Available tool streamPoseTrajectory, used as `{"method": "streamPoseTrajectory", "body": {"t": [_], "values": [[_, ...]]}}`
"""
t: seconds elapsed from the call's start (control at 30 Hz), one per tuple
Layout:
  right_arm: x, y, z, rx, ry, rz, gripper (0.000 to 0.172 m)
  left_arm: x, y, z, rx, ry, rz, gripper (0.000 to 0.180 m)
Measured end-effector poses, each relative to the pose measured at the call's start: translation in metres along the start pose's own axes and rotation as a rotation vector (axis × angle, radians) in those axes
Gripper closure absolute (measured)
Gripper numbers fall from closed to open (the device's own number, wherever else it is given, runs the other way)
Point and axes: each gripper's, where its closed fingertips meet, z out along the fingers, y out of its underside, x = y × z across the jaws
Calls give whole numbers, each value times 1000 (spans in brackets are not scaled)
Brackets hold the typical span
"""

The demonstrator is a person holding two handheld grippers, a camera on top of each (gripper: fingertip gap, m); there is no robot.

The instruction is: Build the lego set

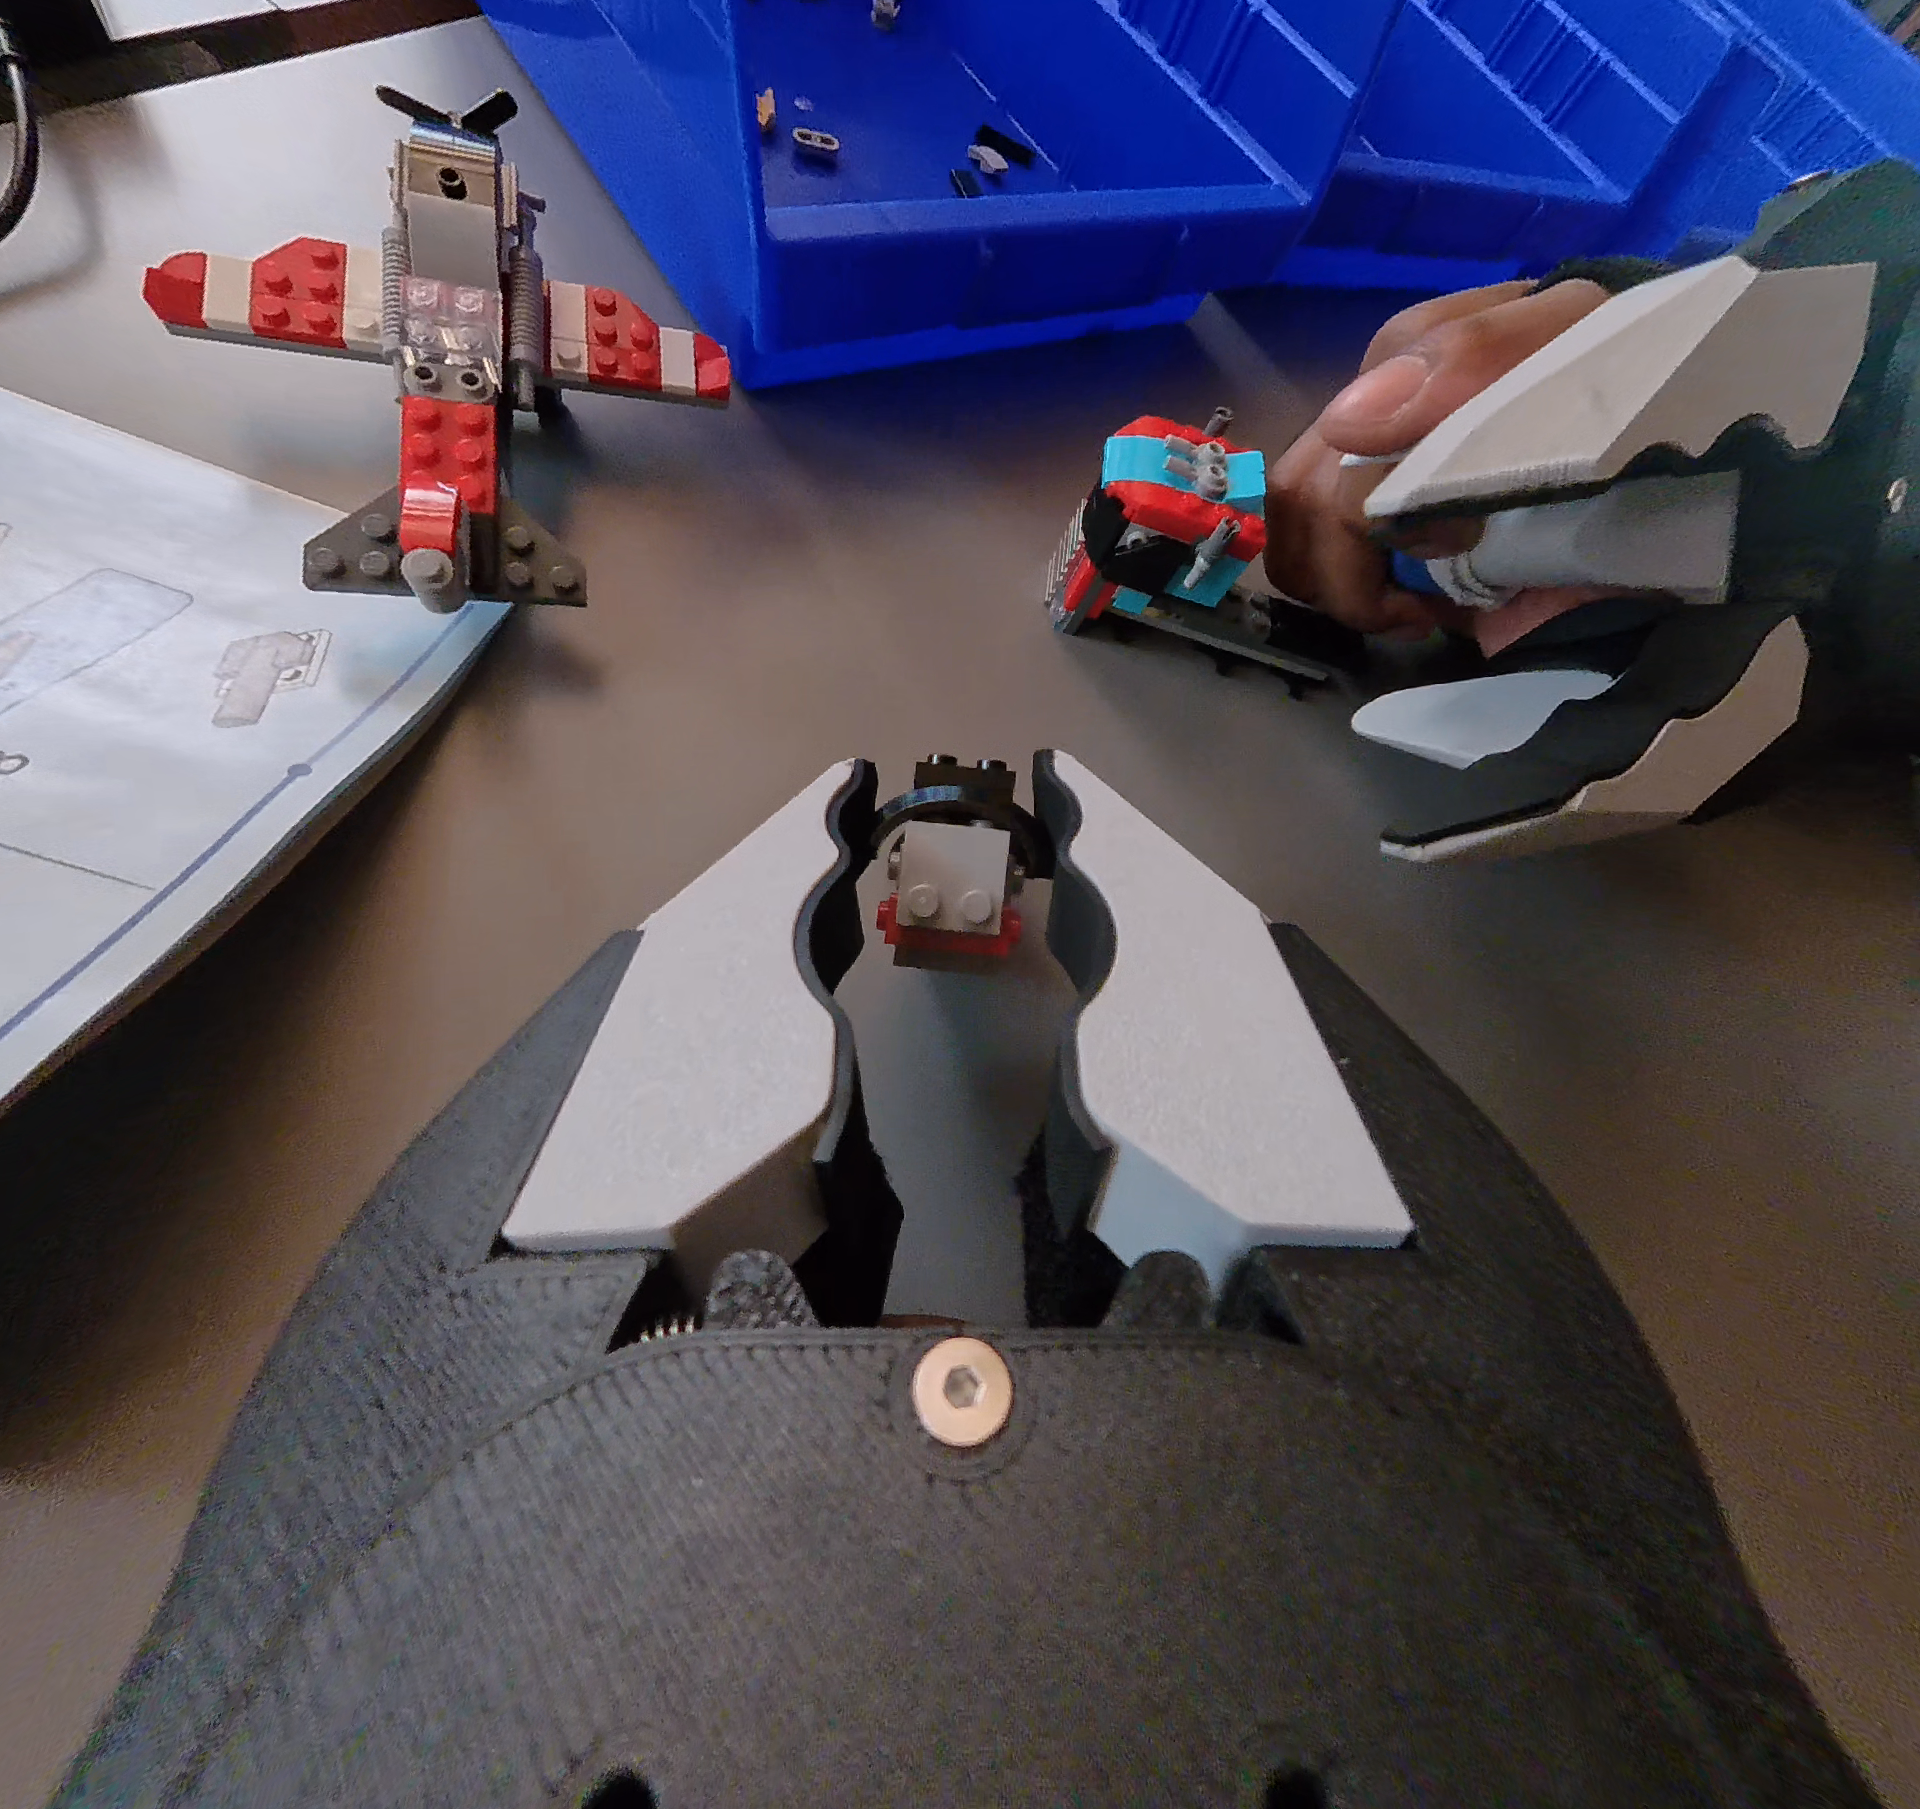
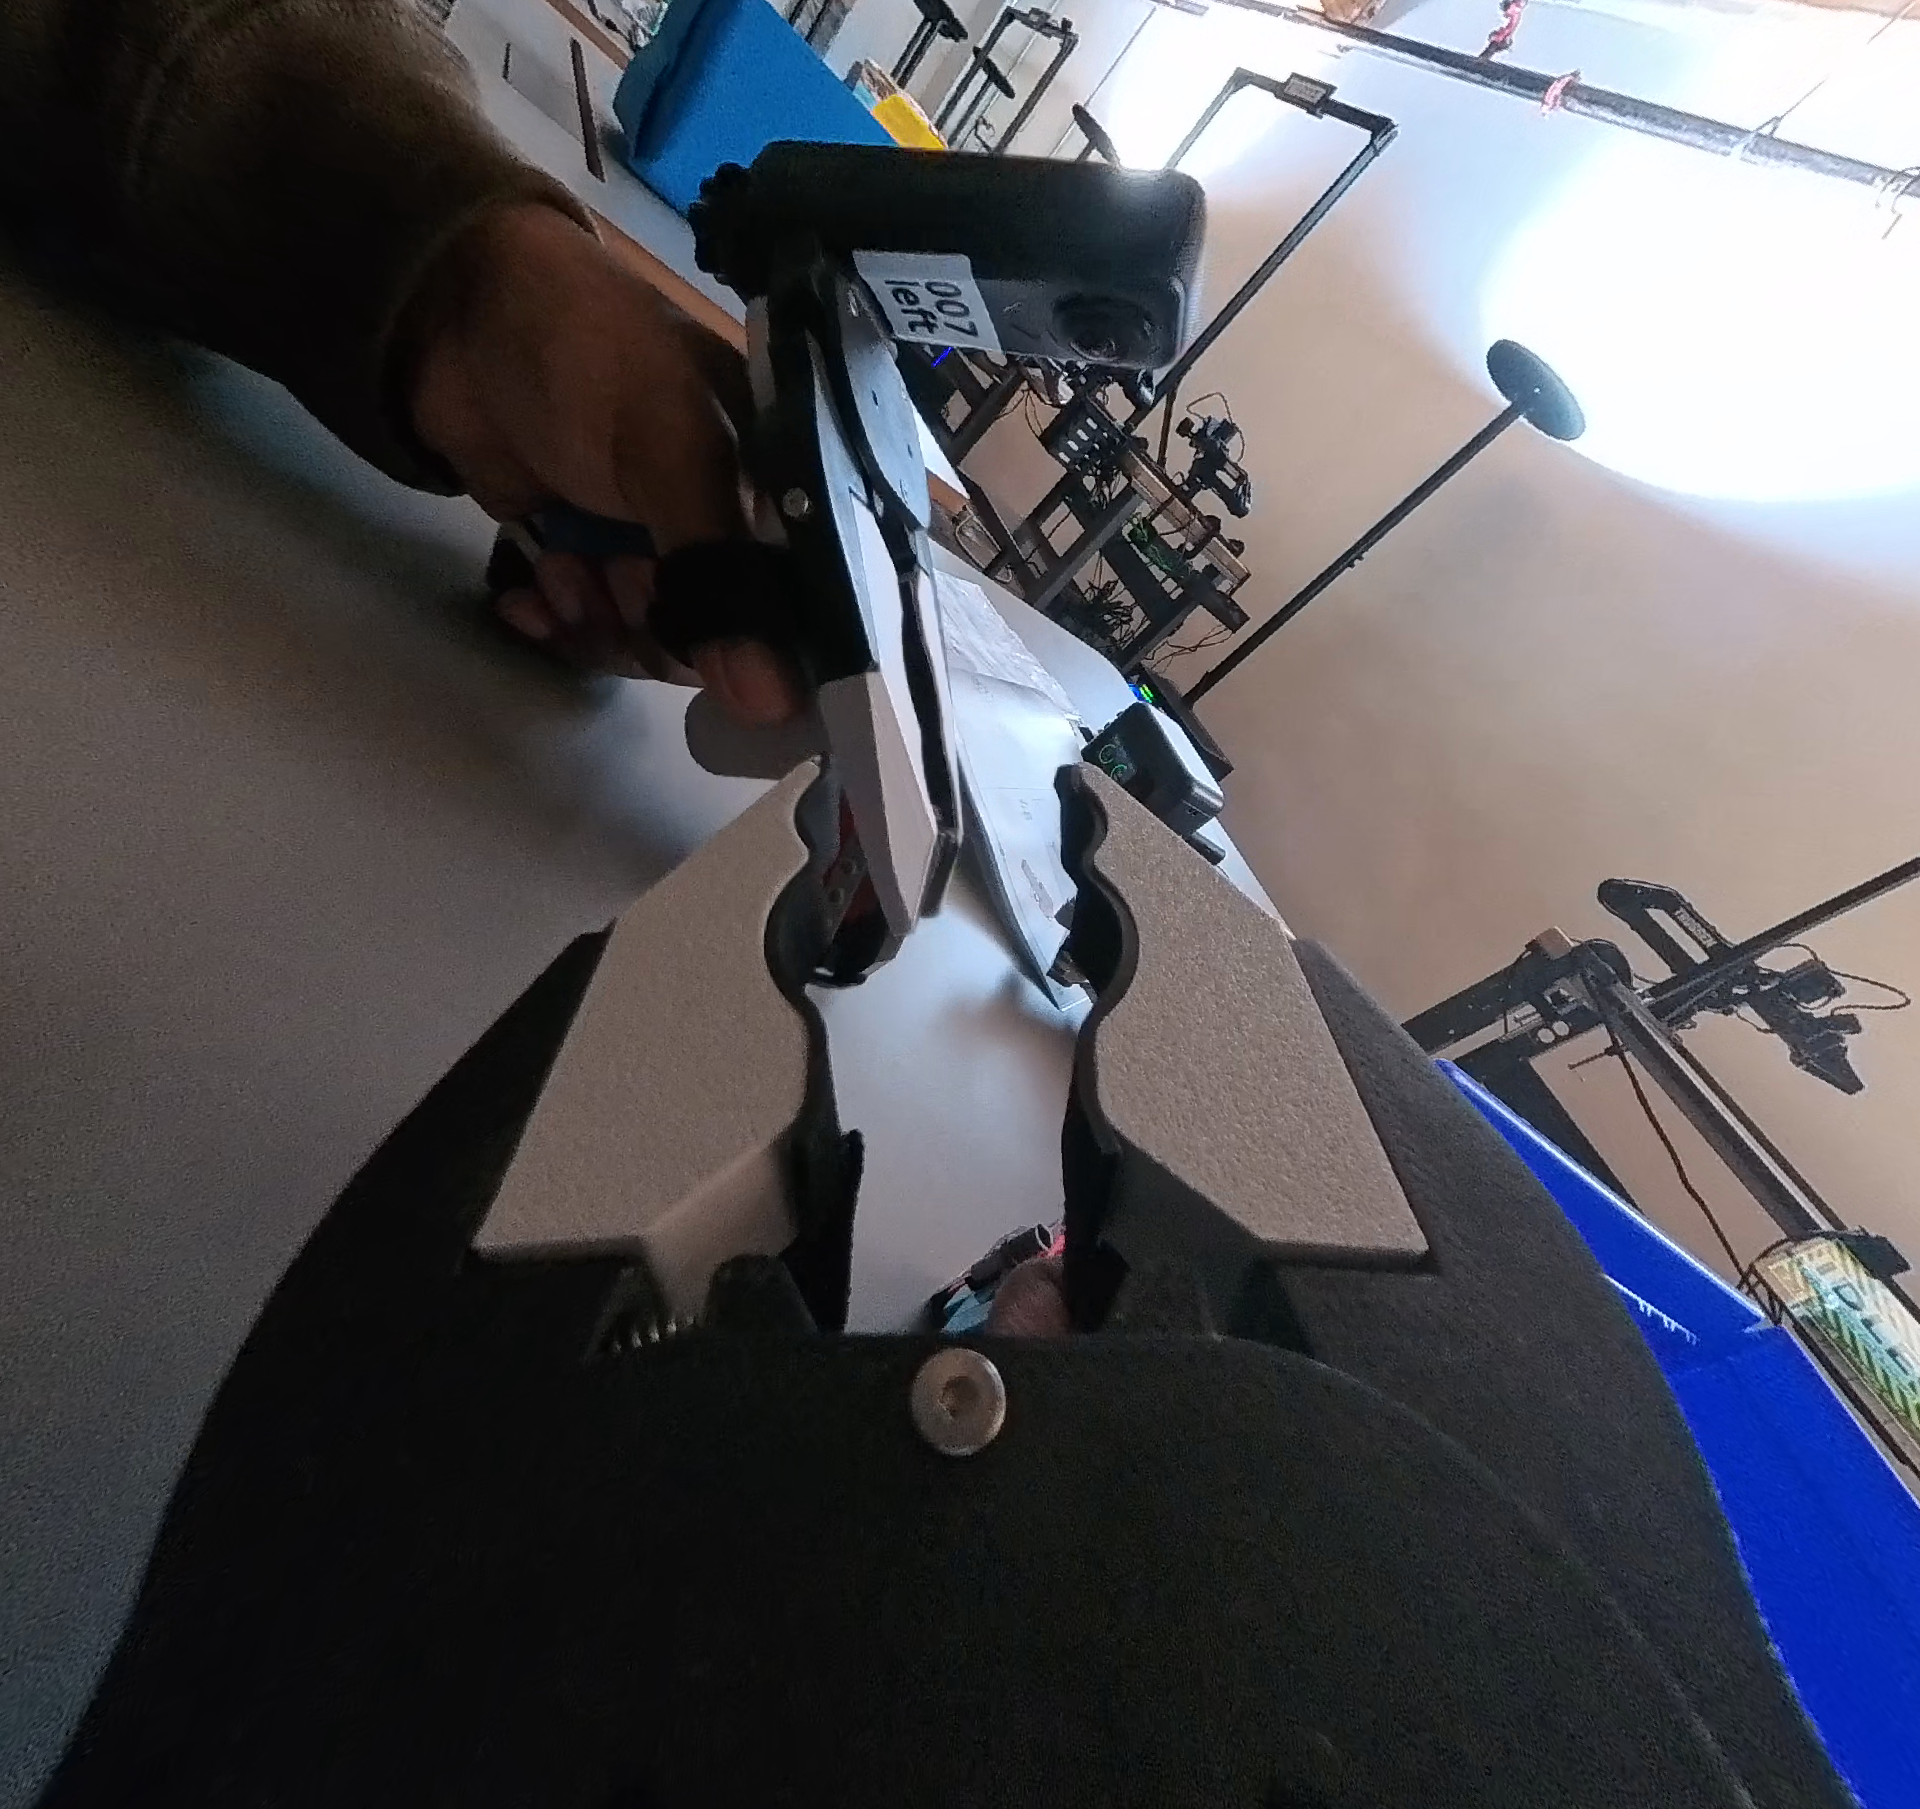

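Left wrist view, left gripper [image 1: 948, 772] clamping small brick assembly [image 1: 951, 876]

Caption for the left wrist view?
Left gripper clamps a small brick assembly; toy plane and blue bins beyond.

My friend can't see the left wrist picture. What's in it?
The left gripper holds a small brick piece of grey, red and black over a grey table. Ahead stand a red-and-white brick plane, blue bins and a red-and-turquoise model; the right gripper is open.
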Motion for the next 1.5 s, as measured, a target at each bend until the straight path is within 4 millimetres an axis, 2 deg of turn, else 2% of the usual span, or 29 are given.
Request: {"method": "streamPoseTrajectory", "body": {"t": [0.5, 0.8, 0.97, 1.13, 1.33, 1.5], "values": [[3, 4, 0, -10, 7, 7, 129, -8, 21, -12, -89, -35, 9, 150], [10, 12, -2, -35, 26, 28, 129, -4, 31, -16, -131, -31, 82, 147], [13, 12, -4, -31, 29, 55, 129, 1, 31, -18, -127, 2, 113, 135], [14, 13, -4, -31, 27, 62, 129, -2, 31, -30, -113, 27, 169, 129], [15, 13, -5, -27, 30, 66, 129, -1, 34, -47, -139, 57, 307, 138], [15, 12, -5, -24, 34, 67, 130, 2, 38, -45, -164, 61, 346, 156]]}}
